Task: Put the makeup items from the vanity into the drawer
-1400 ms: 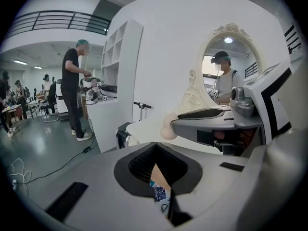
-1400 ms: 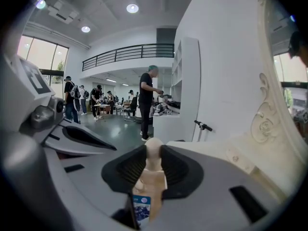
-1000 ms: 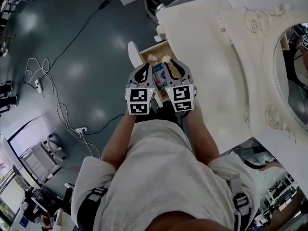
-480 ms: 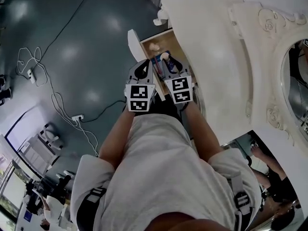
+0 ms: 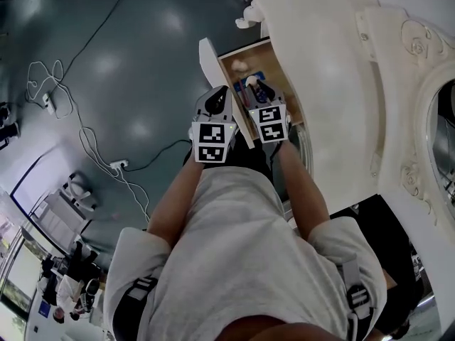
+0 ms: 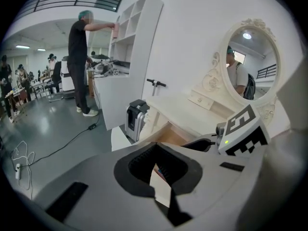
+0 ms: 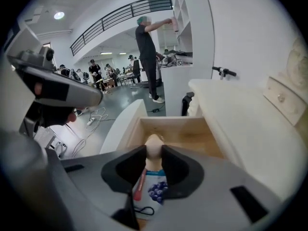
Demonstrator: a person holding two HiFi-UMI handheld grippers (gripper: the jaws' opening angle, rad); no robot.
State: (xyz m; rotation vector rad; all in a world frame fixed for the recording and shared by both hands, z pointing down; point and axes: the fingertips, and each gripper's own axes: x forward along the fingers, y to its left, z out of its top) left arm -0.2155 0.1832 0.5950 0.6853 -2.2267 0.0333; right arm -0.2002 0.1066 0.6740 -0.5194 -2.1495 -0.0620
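The white vanity's wooden drawer [image 5: 261, 57] [image 7: 179, 133] stands pulled out. My right gripper [image 5: 254, 85] [image 7: 153, 159] hangs over it, shut on a beige egg-shaped makeup sponge [image 7: 153, 149] [image 5: 250, 82]. Under those jaws in the drawer lie a white packet with a blue fruit print [image 7: 157, 190] and a red stick [image 7: 139, 186]. A second beige sponge [image 5: 240, 66] rests deeper in the drawer. My left gripper [image 5: 219, 95] [image 6: 156, 168] hovers by the drawer's white front panel [image 5: 210, 57], shut with nothing in it.
The cream vanity top [image 5: 323, 69] lies to the right, with an ornate oval mirror [image 6: 248, 61] [image 5: 434, 84] behind it. Cables and a power strip [image 5: 117, 166] trail on the grey floor at the left. A person [image 6: 77, 57] stands at a white shelf unit further off.
Both grippers have shifted a little up and to the right in the head view, along the open drawer. The right one has kept the sponge; the left has stayed shut.
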